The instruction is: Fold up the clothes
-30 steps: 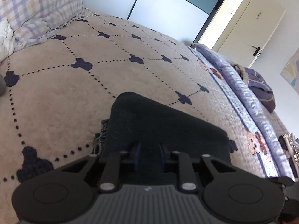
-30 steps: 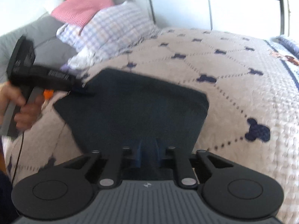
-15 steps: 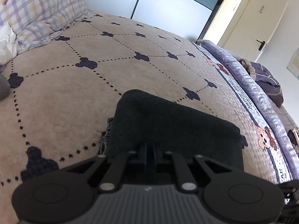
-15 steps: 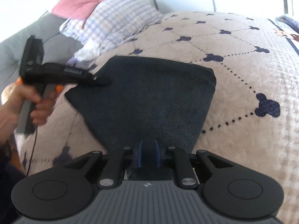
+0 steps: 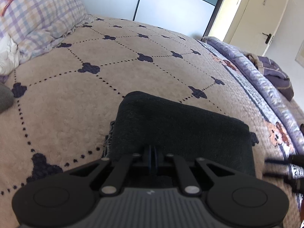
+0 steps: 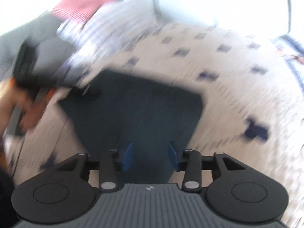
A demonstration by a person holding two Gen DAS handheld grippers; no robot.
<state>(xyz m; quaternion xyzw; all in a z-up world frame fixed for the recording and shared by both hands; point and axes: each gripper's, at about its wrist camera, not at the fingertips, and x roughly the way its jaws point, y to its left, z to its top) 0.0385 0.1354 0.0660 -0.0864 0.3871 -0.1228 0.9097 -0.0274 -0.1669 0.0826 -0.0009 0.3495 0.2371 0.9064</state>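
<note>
While the dark folded garment lies flat on the bed as a compact rectangle, the fold itself looks to be finished and the step in hand reads as the letting-go. The right gripper is opening over the near edge of the garment: its blue fingers stand apart with the cloth seen between them, and the pads do not appear to press on it — though that view is badly smeared by motion. The left gripper is the other way about: its fingers are fully closed, and they sit right at the near edge of the garment. Whether a thin layer of fabric is pinched between them or they merely rest against it, I cannot tell. In the right view the left gripper shows again at the garment's far left corner, held by a person's hand.

My guess for the next move: the left fingers must also part, and both grippers lift clear without dragging the top layer — a snagged edge would pull the fold open. After that, a final pat or setting the piece aside.
</note>
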